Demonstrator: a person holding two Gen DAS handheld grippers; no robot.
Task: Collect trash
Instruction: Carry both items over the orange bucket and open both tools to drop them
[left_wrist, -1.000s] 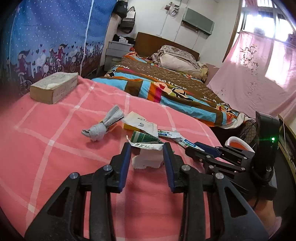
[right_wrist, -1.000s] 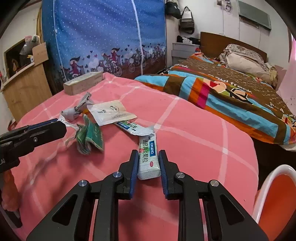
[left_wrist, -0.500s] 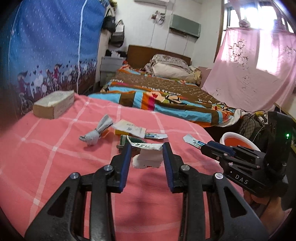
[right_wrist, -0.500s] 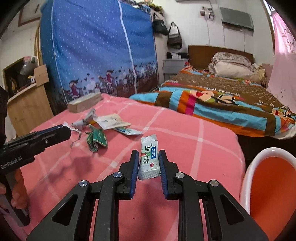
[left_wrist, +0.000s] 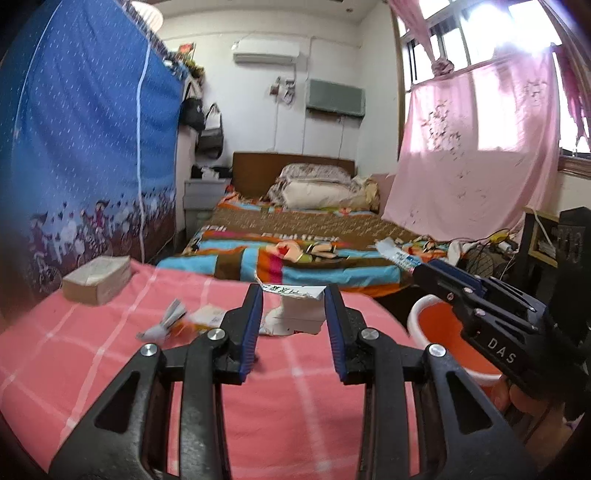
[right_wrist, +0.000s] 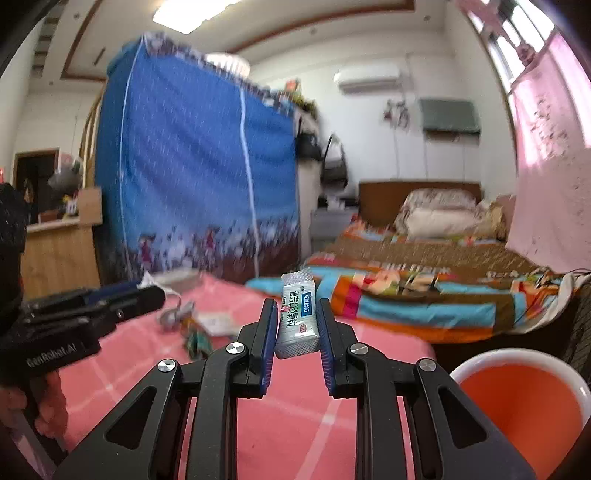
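Left wrist view: left claw (left_wrist: 293, 317) clamped a torn white wrapper (left_wrist: 295, 314) above the pink bed cover (left_wrist: 288, 406); the other tool read "DAS", with the orange bin (left_wrist: 448, 332) under it. Right wrist view: right claw (right_wrist: 298, 328) gripped a white sachet (right_wrist: 298, 317) printed with Chinese text, held roughly level; opposite tool read "GenRobot.AI"; leftover scraps (right_wrist: 195, 328) lay behind.

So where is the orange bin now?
The orange bin is at the lower right of the right wrist view, beside the pink bedspread and just right of the right gripper, which holds a sachet.
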